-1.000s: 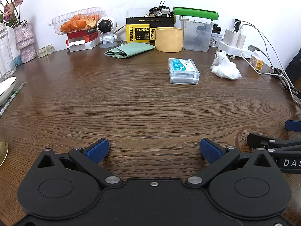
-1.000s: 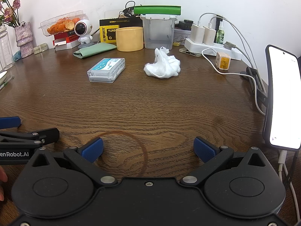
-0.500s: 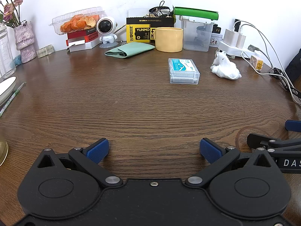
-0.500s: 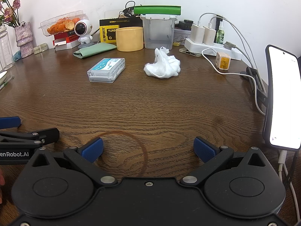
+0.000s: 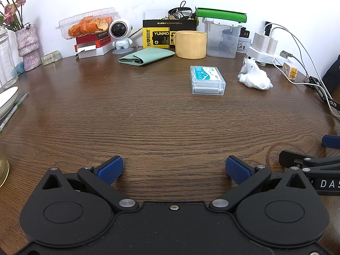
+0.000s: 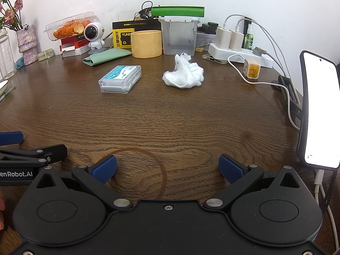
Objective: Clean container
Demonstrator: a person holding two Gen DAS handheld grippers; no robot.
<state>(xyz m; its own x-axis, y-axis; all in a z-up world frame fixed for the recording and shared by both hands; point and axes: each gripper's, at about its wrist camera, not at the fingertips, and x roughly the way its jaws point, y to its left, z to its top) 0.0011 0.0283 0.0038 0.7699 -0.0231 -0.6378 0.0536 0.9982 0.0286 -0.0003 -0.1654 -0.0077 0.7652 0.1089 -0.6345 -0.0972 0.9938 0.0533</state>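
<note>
A clear plastic container (image 5: 221,38) (image 6: 179,36) with a white clip lid stands at the back of the wooden table, beside a yellow cup (image 5: 191,44) (image 6: 146,43). A crumpled white tissue (image 5: 254,77) (image 6: 184,74) lies on the table in front of it. My left gripper (image 5: 173,167) rests low near the table's front edge, open, with nothing between its blue pads. My right gripper (image 6: 167,168) sits beside it to the right, also open and empty, over a brown ring stain (image 6: 140,172).
A clear box of floss picks (image 5: 207,80) (image 6: 120,78) lies mid-table. A folded green cloth (image 5: 146,56), an astronaut figure (image 5: 121,34), a yellow-black box and a fruit tray line the back. A power strip (image 6: 240,53) with cables and a lit phone (image 6: 320,114) stand at the right.
</note>
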